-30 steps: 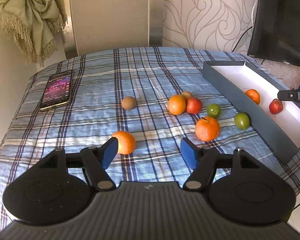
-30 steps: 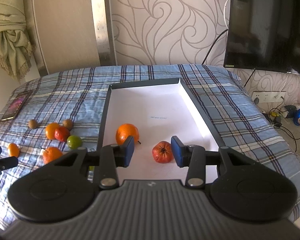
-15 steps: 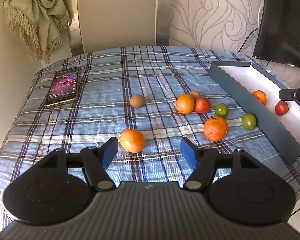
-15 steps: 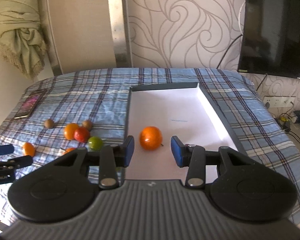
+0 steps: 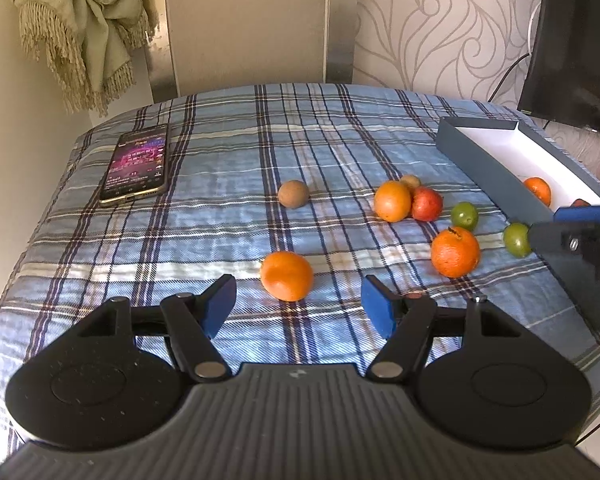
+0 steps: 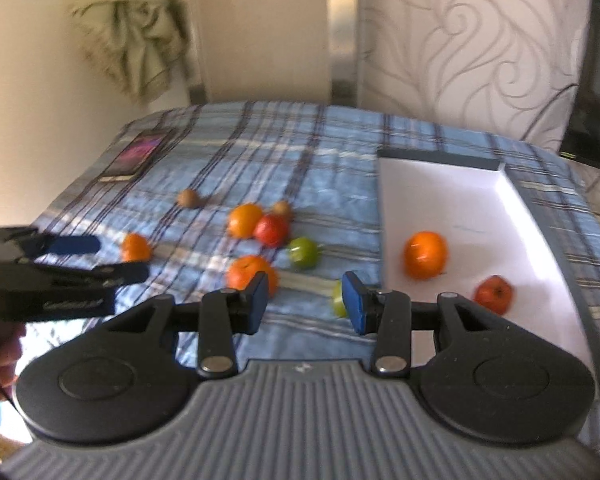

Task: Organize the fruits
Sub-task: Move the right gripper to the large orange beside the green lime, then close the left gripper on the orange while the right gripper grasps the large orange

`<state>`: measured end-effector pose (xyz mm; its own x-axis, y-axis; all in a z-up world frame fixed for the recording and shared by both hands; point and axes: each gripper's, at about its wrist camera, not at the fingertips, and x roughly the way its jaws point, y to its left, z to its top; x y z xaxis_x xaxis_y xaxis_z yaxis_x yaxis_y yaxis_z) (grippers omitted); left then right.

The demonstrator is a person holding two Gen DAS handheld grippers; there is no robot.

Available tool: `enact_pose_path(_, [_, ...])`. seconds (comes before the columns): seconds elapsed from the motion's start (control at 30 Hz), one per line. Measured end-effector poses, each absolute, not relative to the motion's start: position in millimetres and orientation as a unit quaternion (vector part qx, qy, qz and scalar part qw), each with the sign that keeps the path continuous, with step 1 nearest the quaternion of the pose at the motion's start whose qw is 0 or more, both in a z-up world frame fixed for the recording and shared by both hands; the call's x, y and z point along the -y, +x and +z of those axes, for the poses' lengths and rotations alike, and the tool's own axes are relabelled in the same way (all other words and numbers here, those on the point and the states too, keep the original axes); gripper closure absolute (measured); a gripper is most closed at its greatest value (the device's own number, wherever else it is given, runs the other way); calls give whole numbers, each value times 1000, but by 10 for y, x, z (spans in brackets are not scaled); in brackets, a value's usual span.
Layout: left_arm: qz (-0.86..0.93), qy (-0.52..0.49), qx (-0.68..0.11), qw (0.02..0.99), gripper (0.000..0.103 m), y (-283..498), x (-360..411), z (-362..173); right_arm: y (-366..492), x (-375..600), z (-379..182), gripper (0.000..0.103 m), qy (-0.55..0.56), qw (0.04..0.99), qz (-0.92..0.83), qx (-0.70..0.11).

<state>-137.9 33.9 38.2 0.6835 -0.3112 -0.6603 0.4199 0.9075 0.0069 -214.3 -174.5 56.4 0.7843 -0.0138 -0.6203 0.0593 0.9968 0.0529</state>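
Observation:
Several fruits lie on the blue plaid cloth. My left gripper [image 5: 298, 312] is open, with a small orange [image 5: 287, 275] just ahead between its fingers. Further right lie a larger orange [image 5: 455, 252], another orange [image 5: 392, 201], a red fruit [image 5: 427, 204], two green fruits [image 5: 464, 216] [image 5: 517, 239] and two brown fruits [image 5: 293, 194]. The grey box with a white floor [image 6: 460, 208] holds an orange [image 6: 425, 255] and a red fruit [image 6: 494, 294]. My right gripper [image 6: 305, 306] is open and empty above the cloth left of the box, near a green fruit [image 6: 338, 300].
A phone [image 5: 137, 163] with a lit screen lies at the cloth's far left. A dark TV [image 5: 580, 40] hangs at the right wall. A fringed cloth [image 5: 80, 24] hangs at the back left. The cloth's edges drop off at left and front.
My right gripper has swung left from over the box to over the cloth. My left gripper has shifted so the small orange now sits centred between its fingers.

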Motion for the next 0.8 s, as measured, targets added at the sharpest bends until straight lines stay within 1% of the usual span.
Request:
enact_pose_path(0.6, [-219, 90, -359, 903, 30, -1056, -405, 220, -1744, 1484, 330, 60, 25, 927, 6, -373])
enact_pose_path(0.8, [-226, 85, -365, 899, 34, -961, -443, 176, -1663, 1437, 291, 60, 21, 925, 2, -380])
